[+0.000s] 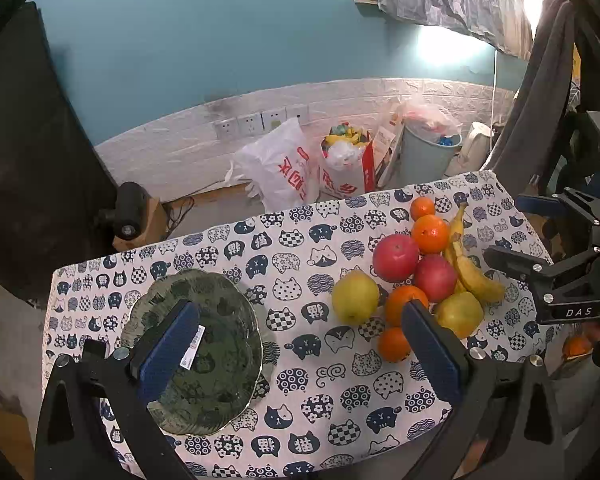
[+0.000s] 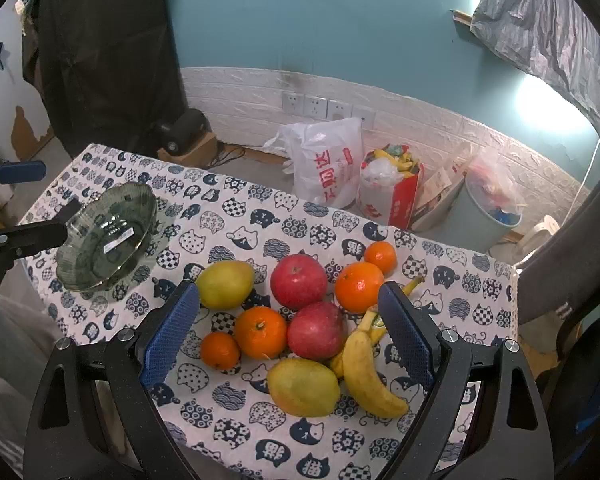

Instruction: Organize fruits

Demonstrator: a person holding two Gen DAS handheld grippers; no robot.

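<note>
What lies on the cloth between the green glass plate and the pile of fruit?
Nothing: between the glass plate and the nearest fruit, a yellow pear, only bare cat-print tablecloth shows. Both wrist views show that stretch.

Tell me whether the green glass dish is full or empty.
Empty. The green glass dish holds no fruit in either view; only a white label shows through it. All the fruit lies in a pile on the cat-print tablecloth.

The bowl [image 2: 106, 236] sits on the tablecloth [image 2: 260, 216], left of the fruit pile [image 2: 300, 320].

Teal wall [image 2: 340, 20], white brick wainscot [image 2: 420, 116]
</note>
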